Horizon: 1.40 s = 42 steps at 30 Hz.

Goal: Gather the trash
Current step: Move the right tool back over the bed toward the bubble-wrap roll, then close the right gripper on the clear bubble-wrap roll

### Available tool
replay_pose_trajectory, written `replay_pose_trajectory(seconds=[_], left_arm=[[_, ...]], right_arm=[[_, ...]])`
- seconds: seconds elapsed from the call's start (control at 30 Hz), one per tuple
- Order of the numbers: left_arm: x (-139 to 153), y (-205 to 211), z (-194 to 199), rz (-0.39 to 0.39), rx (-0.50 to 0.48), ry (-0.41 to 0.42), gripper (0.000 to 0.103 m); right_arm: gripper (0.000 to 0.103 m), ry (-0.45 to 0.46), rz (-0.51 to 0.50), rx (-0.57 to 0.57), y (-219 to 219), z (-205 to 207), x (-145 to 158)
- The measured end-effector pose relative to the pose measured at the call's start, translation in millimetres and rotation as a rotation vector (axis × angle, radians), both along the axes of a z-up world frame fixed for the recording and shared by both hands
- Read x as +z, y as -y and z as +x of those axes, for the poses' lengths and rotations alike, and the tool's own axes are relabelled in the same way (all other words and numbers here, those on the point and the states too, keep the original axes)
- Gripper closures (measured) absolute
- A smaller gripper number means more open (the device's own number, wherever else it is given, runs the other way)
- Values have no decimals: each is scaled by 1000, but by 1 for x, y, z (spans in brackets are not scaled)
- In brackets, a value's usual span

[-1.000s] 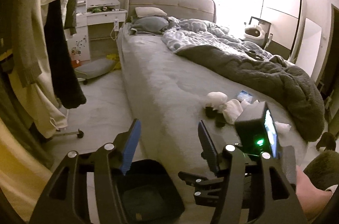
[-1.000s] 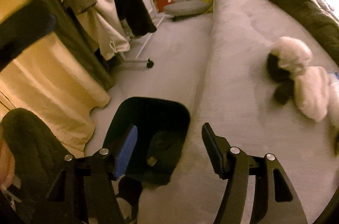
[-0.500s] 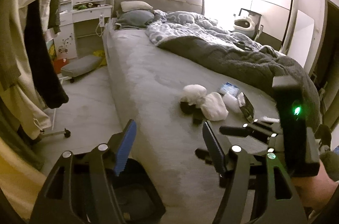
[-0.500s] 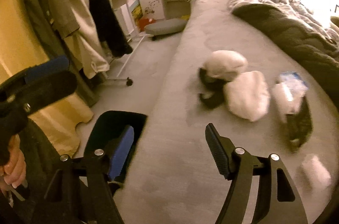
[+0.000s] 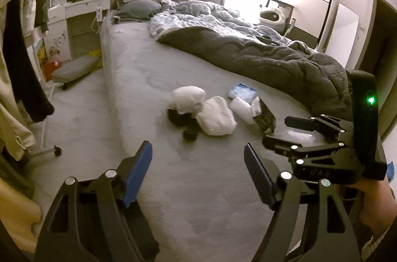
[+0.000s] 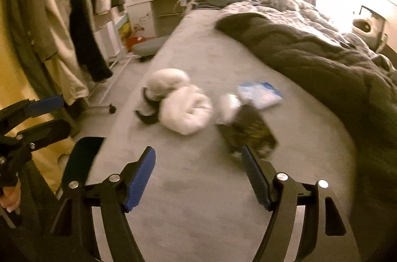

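Trash lies in a cluster on the grey bed (image 5: 139, 68): two white crumpled wads (image 5: 215, 115) (image 6: 184, 110) with something black under them, a blue-white packet (image 5: 242, 91) (image 6: 260, 93), a dark snack wrapper (image 5: 265, 115) (image 6: 250, 133) and a clear plastic piece (image 5: 300, 135). My left gripper (image 5: 197, 169) is open and empty, short of the cluster. My right gripper (image 6: 198, 174) is open and empty, its right fingertip close to the dark wrapper; it also shows at the right of the left wrist view (image 5: 322, 138).
A dark grey duvet (image 5: 260, 56) covers the bed's right side. The black bin's rim (image 6: 82, 162) shows at the bed's left edge. A clothes rack (image 6: 74, 21) with hanging garments, a grey cushion (image 5: 74, 68) on the floor and a white dresser (image 5: 82, 14) stand left.
Both grippers have swung up and right from the black bin toward the trash on the bed. The bin has dropped nearly out of both views. Both stay open.
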<state>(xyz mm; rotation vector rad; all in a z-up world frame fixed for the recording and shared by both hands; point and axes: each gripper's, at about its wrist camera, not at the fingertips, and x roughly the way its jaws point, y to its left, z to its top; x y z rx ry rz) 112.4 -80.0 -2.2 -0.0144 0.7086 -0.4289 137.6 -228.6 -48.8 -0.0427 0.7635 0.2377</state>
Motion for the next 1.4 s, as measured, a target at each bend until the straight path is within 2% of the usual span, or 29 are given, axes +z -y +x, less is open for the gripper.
replay_pose_trajectory(seconds=[0.23, 0.33, 0.6, 0.67, 0.73, 1.1, 1.3, 1.4], left_arm=[[-5, 37, 4, 4, -39, -16, 24], [-8, 51, 7, 12, -52, -23, 24], [-16, 84, 13, 21, -78, -35, 24], [-18, 92, 15, 18, -82, -42, 24], [-20, 96, 17, 14, -84, -51, 24], [-29, 117, 33, -16, -84, -82, 25], [-39, 123, 46, -55, -73, -120, 28], [-47, 128, 53, -85, -69, -145, 33]], right_arm=[[29, 8, -70, -47, 42, -2, -8], [25, 7, -121, -30, 48, 0, -14], [25, -38, -180, 40, 60, 7, -39], [28, -50, -182, 56, 62, 7, -47], [39, -68, -171, 70, 65, 9, -54], [62, -76, -31, 144, 82, 9, -60], [64, -62, 32, 140, 89, 9, -53], [64, -43, 49, 127, 94, 6, -47]])
